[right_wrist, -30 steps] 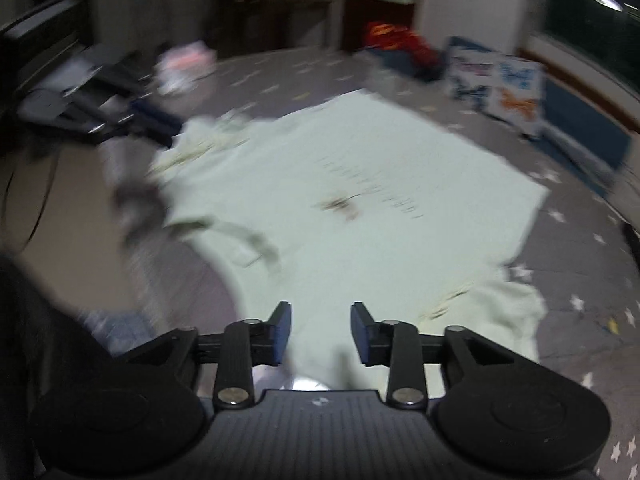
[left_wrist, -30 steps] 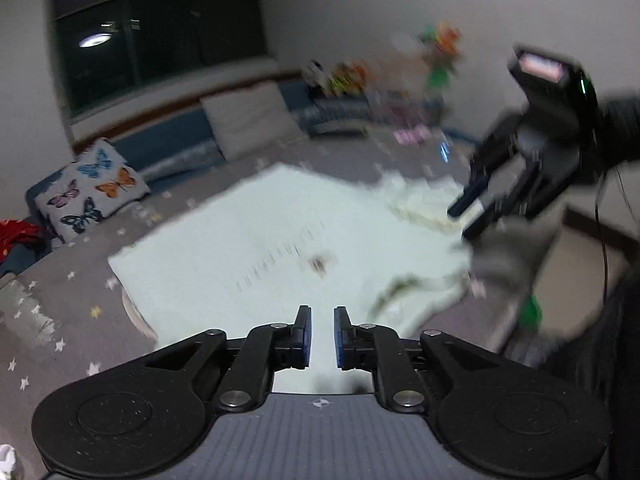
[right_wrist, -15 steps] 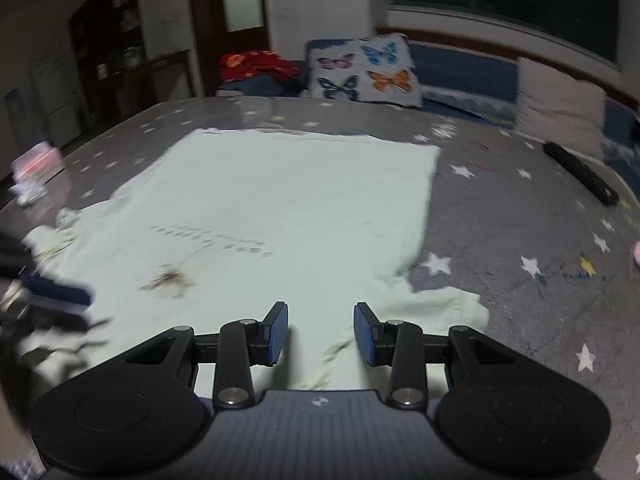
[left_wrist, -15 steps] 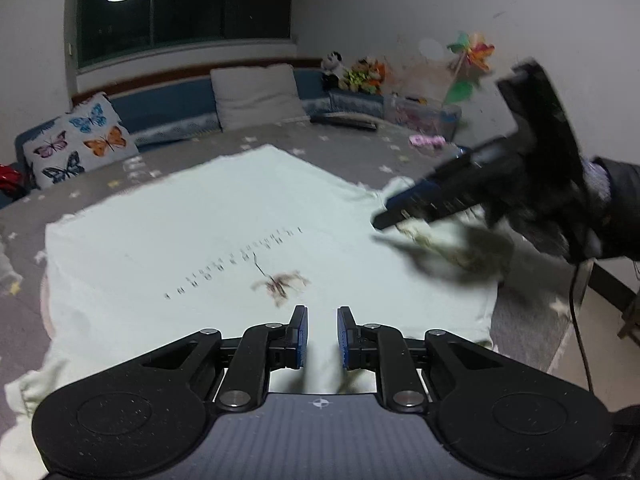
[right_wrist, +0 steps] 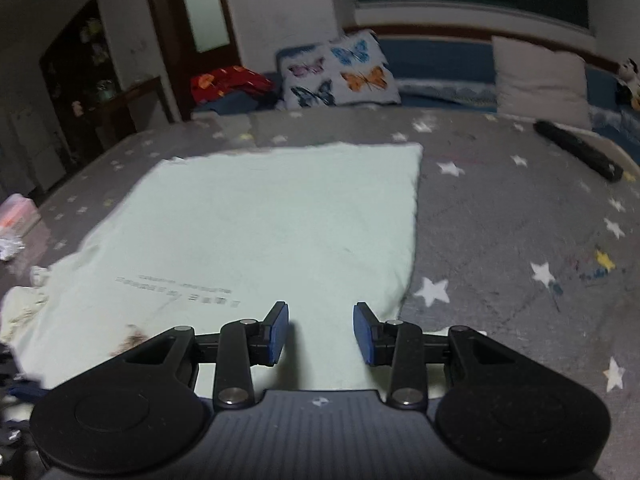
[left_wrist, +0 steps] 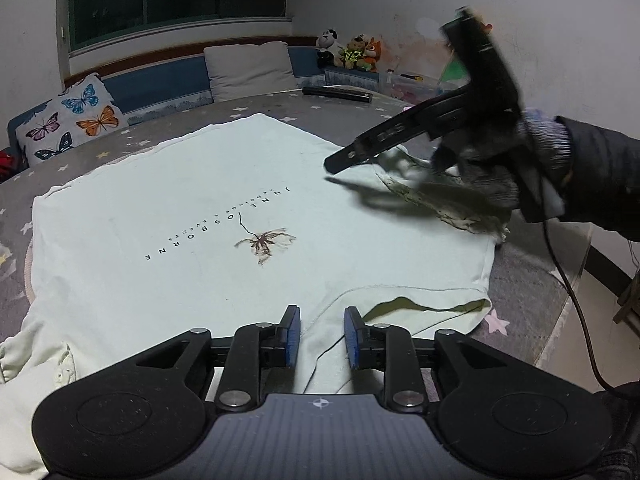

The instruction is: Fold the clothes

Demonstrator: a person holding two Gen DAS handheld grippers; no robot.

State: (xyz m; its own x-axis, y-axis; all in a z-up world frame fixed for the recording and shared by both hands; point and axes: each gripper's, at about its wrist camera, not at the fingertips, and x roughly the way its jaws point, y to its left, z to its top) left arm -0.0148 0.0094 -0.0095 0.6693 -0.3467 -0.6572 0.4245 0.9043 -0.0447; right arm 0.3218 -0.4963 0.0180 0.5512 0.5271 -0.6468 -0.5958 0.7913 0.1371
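Observation:
A pale mint T-shirt point(left_wrist: 200, 200) with dark lettering and a brown print lies spread flat, front up, on a grey star-patterned bed cover point(left_wrist: 520, 300). My left gripper point(left_wrist: 321, 334) is open just above the shirt's neckline point(left_wrist: 400, 304), with nothing between its fingers. A hand in a dark sleeve holds my right gripper point(left_wrist: 340, 160) over the crumpled sleeve point(left_wrist: 440, 208) on the shirt's right side. In the right wrist view the right gripper point(right_wrist: 320, 332) stands open above the shirt point(right_wrist: 280, 208), near its straight side edge.
A butterfly pillow point(left_wrist: 68, 120) and a grey pillow point(left_wrist: 248, 68) lean at the far side. A long black object point(left_wrist: 338, 94) lies on the cover near stuffed toys point(left_wrist: 352, 54). Red cloth point(right_wrist: 228, 82) sits in the far corner. A cable point(left_wrist: 568, 300) hangs by the bed's right edge.
The left gripper's fingers have spread wider and it sits lower over the neckline. The right gripper has swung from the shirt's near corner toward the right sleeve, its view turning toward the pillows.

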